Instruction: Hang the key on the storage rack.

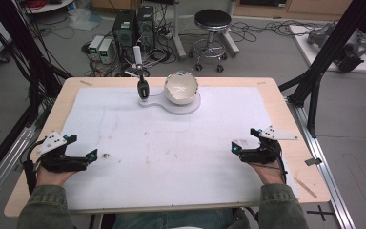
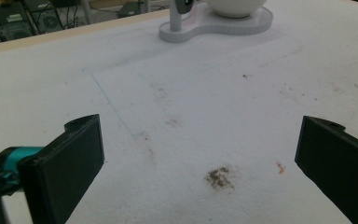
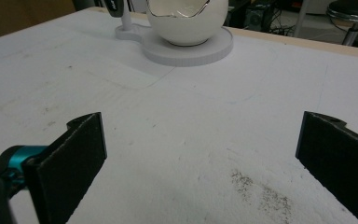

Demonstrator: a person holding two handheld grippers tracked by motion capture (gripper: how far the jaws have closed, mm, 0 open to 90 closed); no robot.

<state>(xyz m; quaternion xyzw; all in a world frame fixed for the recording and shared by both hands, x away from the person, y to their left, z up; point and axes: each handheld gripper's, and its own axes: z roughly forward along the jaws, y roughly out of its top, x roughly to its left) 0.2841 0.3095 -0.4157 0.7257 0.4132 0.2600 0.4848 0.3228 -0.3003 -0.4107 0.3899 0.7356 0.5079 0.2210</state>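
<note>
A white bowl (image 1: pixel 181 87) with a jagged, shiny rim sits on a flat white base (image 1: pixel 156 101) at the far middle of the table. On the base's left end stands a short post holding a black-and-white handle (image 1: pixel 142 86). My left gripper (image 1: pixel 81 146) rests open near the front left of the white sheet, held by a hand. My right gripper (image 1: pixel 244 139) rests open at the front right. In the left gripper view the gripper (image 2: pixel 200 149) has only bare sheet between its jaws, with the base (image 2: pixel 242 25) far ahead. In the right gripper view the gripper (image 3: pixel 200 149) is equally empty, facing the bowl (image 3: pixel 186 23).
A white sheet (image 1: pixel 171 143) with faint stains covers most of the wooden table (image 1: pixel 271 86). A dark smudge (image 2: pixel 219 177) lies just ahead of the left gripper. Beyond the table stand a stool (image 1: pixel 212 21), computer boxes (image 1: pixel 133 26) and cables. Black frame struts (image 1: pixel 324 57) flank both sides.
</note>
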